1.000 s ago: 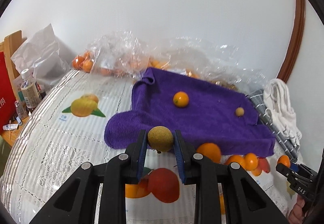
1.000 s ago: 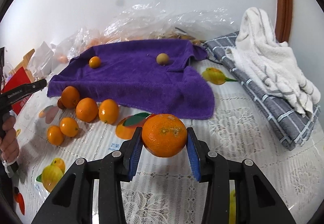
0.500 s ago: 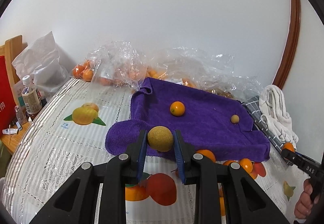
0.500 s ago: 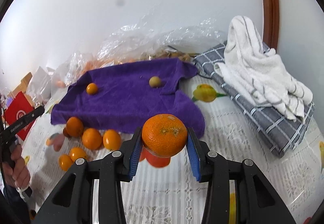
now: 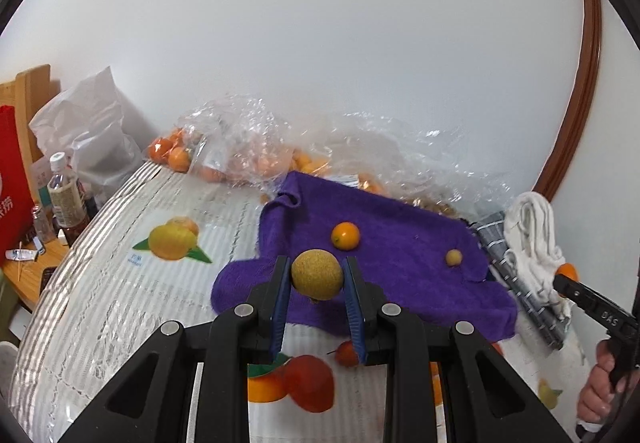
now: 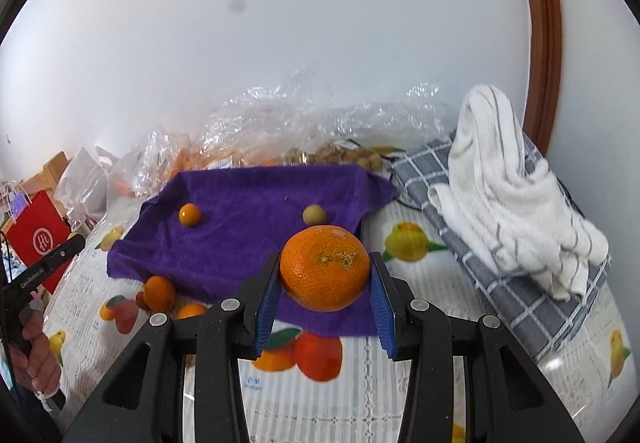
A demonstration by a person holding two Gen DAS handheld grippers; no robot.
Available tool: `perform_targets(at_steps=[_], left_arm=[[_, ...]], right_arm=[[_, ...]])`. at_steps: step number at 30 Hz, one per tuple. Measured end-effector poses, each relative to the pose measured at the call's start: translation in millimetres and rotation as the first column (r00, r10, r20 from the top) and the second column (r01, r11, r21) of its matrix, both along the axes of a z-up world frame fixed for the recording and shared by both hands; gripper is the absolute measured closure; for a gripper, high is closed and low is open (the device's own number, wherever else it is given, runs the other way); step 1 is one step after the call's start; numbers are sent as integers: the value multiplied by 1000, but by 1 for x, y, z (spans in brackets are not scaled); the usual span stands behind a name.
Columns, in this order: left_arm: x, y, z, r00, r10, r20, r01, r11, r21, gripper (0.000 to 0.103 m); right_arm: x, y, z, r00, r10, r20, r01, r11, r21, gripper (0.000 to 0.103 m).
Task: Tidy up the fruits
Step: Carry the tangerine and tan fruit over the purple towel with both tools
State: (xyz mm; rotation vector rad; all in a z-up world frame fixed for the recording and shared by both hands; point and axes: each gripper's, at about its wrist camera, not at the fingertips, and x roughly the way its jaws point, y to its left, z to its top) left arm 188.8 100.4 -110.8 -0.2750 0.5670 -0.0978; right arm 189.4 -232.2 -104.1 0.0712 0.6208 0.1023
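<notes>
A: What is the left tool [image 5: 317, 285] carrying?

B: A small round tan fruit [image 5: 317, 274], rough-skinned, pinched between the two blue pads. It hangs in the air above the near edge of the purple towel [image 5: 400, 275].

A: And the right tool [image 6: 325, 285]?

B: Its pads are closed on a large orange [image 6: 325, 267], held clear of the worktop [image 6: 432, 283] with its dimpled end facing the camera. The jaws stand wider than the left ones, since the orange is bigger.

A: What lies on the towel?

B: Two fruits, well apart: a small orange one [image 6: 189, 214] toward the left side and a small tan one [image 6: 313, 213] toward the right. From the left wrist view they are the orange one [image 5: 345, 236] and the tan one [image 5: 454, 257].

A: Any fruit off the towel?

B: Yes, loose oranges [image 6: 160, 291] sit on the fruit-printed cloth just beside the towel's near left corner. Behind the towel, against the wall, clear plastic bags [image 6: 304, 131] hold more fruit.

A: Anything else nearby?

B: A white towel [image 6: 512, 195] heaped on a grey checked cloth [image 6: 516, 295] at the right, and a red paper bag [image 6: 36, 239] at the far left.
</notes>
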Motion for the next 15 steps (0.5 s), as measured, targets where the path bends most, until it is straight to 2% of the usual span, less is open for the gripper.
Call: perform_targets(at_steps=[8, 15], left_arm=[[24, -8, 27, 1000, 0, 17, 0, 1000, 2, 78], [55, -24, 21, 1000, -9, 13, 9, 1000, 29, 78]], right_arm=[[21, 9, 18, 999, 16, 32, -16, 1000, -9, 61], [52, 17, 6, 999, 31, 6, -31, 999, -7, 61]])
